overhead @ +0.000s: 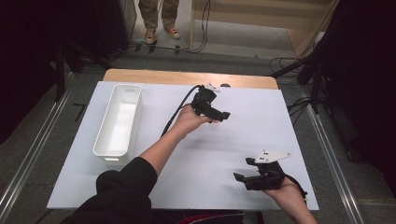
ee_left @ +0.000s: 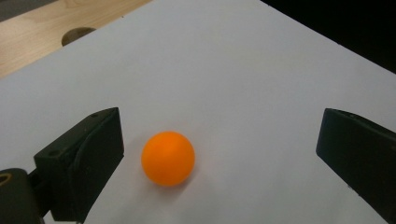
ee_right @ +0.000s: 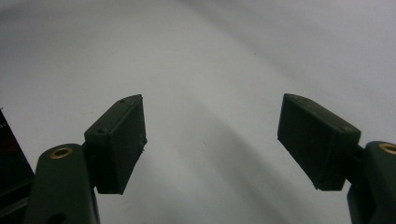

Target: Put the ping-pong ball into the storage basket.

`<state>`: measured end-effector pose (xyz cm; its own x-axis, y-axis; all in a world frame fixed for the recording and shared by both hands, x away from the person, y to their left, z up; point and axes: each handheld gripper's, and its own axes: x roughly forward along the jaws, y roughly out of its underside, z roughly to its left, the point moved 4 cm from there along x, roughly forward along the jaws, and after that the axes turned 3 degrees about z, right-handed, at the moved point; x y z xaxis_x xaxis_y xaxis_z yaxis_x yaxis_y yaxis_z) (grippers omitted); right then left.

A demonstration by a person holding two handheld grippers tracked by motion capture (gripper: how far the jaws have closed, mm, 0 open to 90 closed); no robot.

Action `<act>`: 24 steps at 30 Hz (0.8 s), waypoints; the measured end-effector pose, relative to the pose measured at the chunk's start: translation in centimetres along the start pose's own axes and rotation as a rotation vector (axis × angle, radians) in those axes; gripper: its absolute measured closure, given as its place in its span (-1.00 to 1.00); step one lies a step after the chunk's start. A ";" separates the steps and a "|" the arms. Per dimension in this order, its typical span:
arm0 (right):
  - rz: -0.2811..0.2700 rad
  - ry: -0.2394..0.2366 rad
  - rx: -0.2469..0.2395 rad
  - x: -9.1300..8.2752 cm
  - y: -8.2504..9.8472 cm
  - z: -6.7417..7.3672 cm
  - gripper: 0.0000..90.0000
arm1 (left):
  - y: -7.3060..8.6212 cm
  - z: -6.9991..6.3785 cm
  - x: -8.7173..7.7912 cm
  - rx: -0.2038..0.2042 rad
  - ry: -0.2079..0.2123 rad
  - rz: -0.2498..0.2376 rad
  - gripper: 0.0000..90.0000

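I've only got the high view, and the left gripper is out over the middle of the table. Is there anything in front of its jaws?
Observer: Yes. The left gripper view shows an orange ball on the white table cover, between the open jaws of the left gripper and nearer one of them.
Operator: Is either jaw touching it?
Observer: No, there is a gap on both sides.
Operator: And the right gripper, is it holding something?
Observer: No. In the right gripper view, the right gripper has its jaws apart with bare white cover between them.
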<state>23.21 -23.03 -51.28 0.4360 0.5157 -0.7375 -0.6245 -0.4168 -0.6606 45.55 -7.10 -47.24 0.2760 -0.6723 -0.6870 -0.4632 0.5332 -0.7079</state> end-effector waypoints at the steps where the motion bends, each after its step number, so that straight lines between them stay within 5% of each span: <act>1: 0.000 0.000 0.000 0.0 0.0 0.0 -0.51 | -0.1 0.1 0.1 -0.007 -0.001 0.000 -0.99; 14: -0.006 -0.002 0.013 -0.1 0.0 0.0 -0.51 | -1.9 1.4 1.1 -0.008 -0.036 0.027 -0.99; 24: -0.006 -0.007 0.004 -0.1 -0.1 0.0 -0.51 | -3.2 1.7 1.4 -0.022 -0.044 0.004 -0.99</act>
<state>23.24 -23.02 -51.14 0.4353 0.5232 -0.7326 -0.6246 -0.4106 -0.6643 48.82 -8.87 -46.16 0.3105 -0.6470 -0.6964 -0.4825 0.5240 -0.7019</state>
